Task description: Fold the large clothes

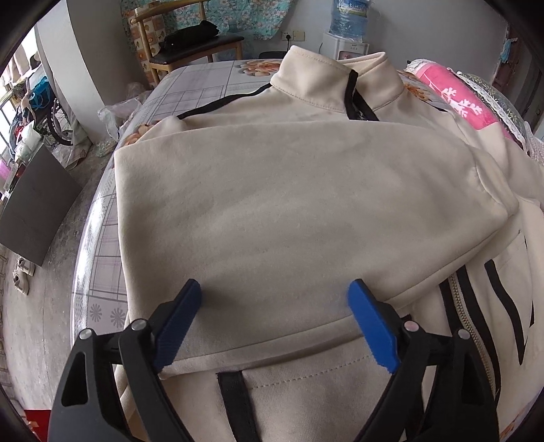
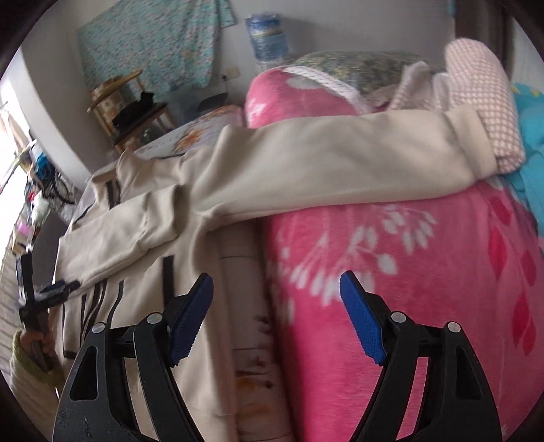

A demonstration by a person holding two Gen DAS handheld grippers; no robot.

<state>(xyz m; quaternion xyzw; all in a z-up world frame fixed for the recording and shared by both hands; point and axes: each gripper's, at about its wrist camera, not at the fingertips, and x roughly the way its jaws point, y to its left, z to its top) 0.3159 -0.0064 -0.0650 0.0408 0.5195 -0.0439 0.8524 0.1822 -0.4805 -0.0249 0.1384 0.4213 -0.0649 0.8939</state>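
A cream jacket point(image 1: 289, 204) with black stripes and a zip lies flat on the bed, collar at the far end. One sleeve is folded across its body. My left gripper point(image 1: 274, 287) stands open just above that folded sleeve, with nothing between its blue pads. In the right wrist view the jacket point(image 2: 136, 221) lies to the left. Its other sleeve point(image 2: 340, 163) stretches right, over a pink blanket point(image 2: 408, 272). My right gripper point(image 2: 276, 278) is open and empty above the blanket's edge, apart from the sleeve. The left gripper point(image 2: 51, 292) shows at the far left, held by a hand.
The bed has a checked floral sheet point(image 1: 204, 81). The pink blanket point(image 1: 452, 98), a pink-white checked cloth point(image 2: 482, 102) and pillows pile up on its right side. Beyond the bed stand a wooden chair point(image 1: 197, 40) and a water dispenser point(image 1: 350, 20). A dark board point(image 1: 34, 204) and shoes point(image 1: 22, 275) are on the floor at left.
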